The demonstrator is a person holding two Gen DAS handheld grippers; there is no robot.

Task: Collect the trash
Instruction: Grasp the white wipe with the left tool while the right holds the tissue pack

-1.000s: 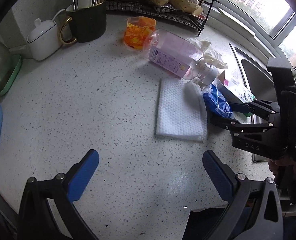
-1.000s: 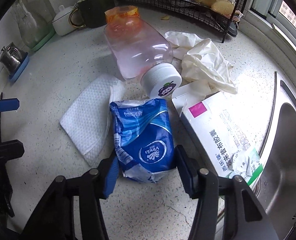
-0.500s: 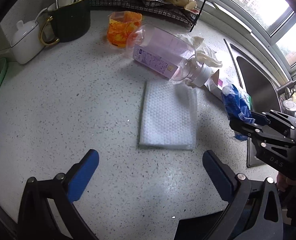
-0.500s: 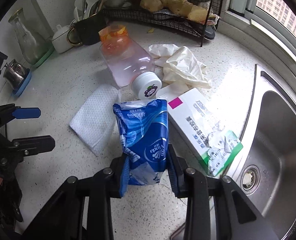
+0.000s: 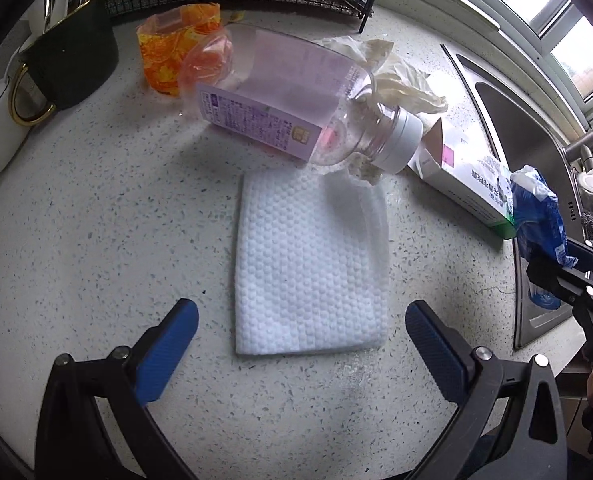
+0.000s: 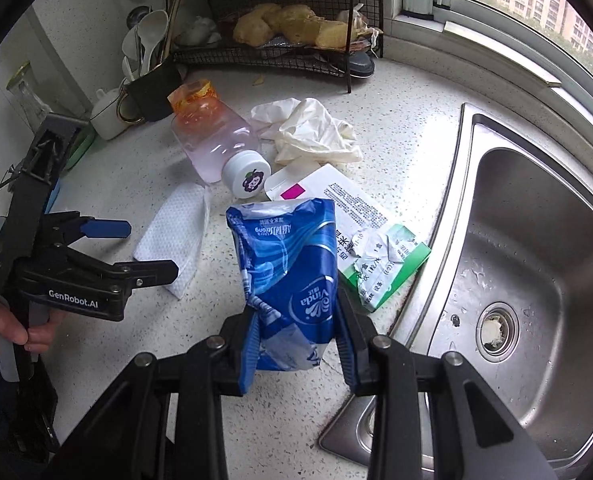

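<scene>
Blue tissue packet [image 6: 292, 280], crumpled, pinched in right hand-held gripper [image 6: 296, 344].

The right gripper [image 6: 296, 344] pinches a blue Vinda tissue pack [image 6: 290, 276] between its blue pads, having just closed in on it, and the pack hangs clear of the speckled counter [image 6: 396, 120]. Just behind the pack lies a torn white-and-green carton [image 6: 360, 236], with the steel sink [image 6: 536, 280] to its right. Left of the pack lies a white wipe [image 6: 172, 232] with the left gripper [image 6: 140, 248] spread wide above it; beyond are a tipped pink bottle [image 6: 216, 144] and crumpled gloves [image 6: 312, 132].
</scene>
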